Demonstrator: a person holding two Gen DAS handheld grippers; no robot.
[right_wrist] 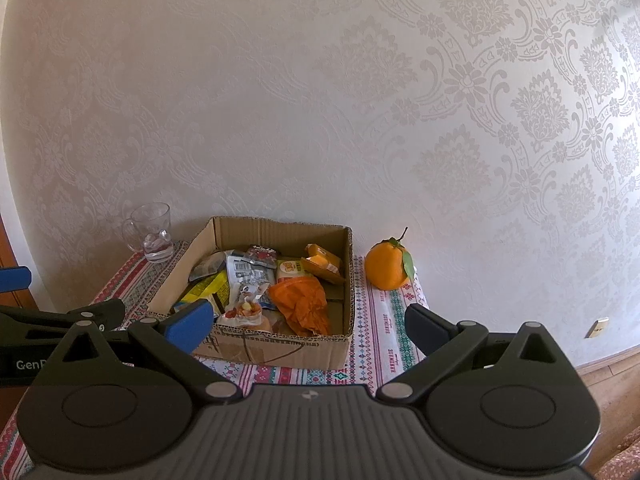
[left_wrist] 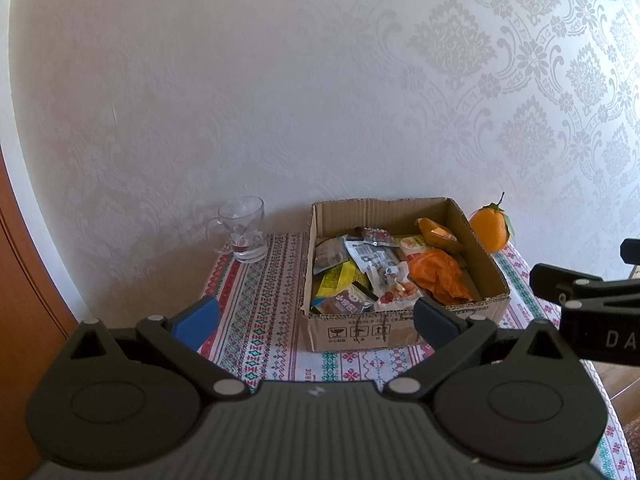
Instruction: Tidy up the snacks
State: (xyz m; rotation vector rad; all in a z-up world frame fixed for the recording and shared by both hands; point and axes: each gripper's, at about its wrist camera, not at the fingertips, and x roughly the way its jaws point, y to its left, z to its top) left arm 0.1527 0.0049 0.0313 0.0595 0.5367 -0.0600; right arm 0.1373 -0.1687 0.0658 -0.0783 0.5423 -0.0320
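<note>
Left gripper (left_wrist: pixel 316 320) spread and empty, right gripper (right_wrist: pixel 310 330) likewise, snack-filled cardboard box (left_wrist: pixel 404 330) just ahead of both.

left gripper (left_wrist: pixel 316 318): fingers spread wide, nothing between pads, held level, aimed forward | right gripper (right_wrist: pixel 310 330): fingers spread wide, nothing between pads, held level, aimed forward | relation: side by side, near each other, each visible at edge of other's view

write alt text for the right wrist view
An open cardboard box of mixed snack packets sits on a patterned tablecloth by a wall, with the open, empty right gripper in front. A glass mug stands left, an orange right.
</note>
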